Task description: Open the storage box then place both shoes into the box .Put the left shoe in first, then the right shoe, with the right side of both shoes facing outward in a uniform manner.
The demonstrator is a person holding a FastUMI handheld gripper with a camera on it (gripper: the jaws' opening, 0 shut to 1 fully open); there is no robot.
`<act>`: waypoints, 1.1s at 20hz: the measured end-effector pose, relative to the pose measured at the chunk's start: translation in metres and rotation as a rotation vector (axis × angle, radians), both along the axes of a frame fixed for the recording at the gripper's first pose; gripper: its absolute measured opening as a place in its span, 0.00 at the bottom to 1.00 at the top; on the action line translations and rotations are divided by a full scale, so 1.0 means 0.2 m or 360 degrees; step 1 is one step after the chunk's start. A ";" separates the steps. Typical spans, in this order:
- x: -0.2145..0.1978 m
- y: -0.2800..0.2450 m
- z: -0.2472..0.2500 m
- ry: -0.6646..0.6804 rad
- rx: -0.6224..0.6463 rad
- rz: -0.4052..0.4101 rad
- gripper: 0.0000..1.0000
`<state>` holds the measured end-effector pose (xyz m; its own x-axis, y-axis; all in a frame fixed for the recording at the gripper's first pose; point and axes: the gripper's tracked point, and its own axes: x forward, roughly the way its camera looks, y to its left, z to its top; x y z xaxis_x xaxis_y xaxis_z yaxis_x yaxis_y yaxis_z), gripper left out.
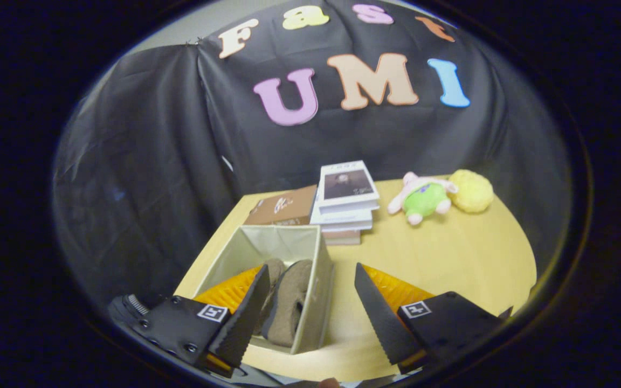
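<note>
1. The two shoes (pixel 288 302) lie side by side inside the open storage box (pixel 318 302), which stands on the table (pixel 450 258) just ahead of the tool's left finger. They are brown, with a soft, suede-like look. Which is the left shoe and which the right I cannot tell from here, nor which side faces outward.
2. Such shoes should handle as light and pliable. The upper would give under a pinch, while the sole and heel are likely stiffer, so the heel collar or the sole edge looks like the surest place to take hold if either needs straightening. The fuzzy surface should not slip much.
3. The box looks like fabric, with thin walls that could bend or slide if nudged. Its lid is off, and no lid can be made out.
4. The tool (pixel 310 304) is released: its fingers stand wide apart, holding nothing, the left one over the box's near corner and the right one over bare table.
5. Beyond the box sit a brown carton (pixel 283 207) and a stack of books (pixel 345 202), touching or nearly so. Farther off to the right lie a plush toy (pixel 423 200) and a yellow fluffy ball (pixel 472 191), close together.
6. Judging by both shoes resting in the box, the task seems near its end.
</note>
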<state>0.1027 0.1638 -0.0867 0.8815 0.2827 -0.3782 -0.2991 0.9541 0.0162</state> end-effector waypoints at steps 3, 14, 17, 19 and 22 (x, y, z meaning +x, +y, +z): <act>-0.08 -0.15 0.11 -0.0239 0.0080 -0.0054 1.00; -0.25 -0.51 0.24 -0.0754 -0.0109 -0.0222 1.00; -0.29 -0.52 0.24 -0.0767 -0.0083 -0.0239 1.00; -0.30 -0.53 0.24 -0.0762 -0.0042 -0.0267 1.00; -0.33 -0.57 0.22 -0.0746 -0.0003 -0.0309 1.00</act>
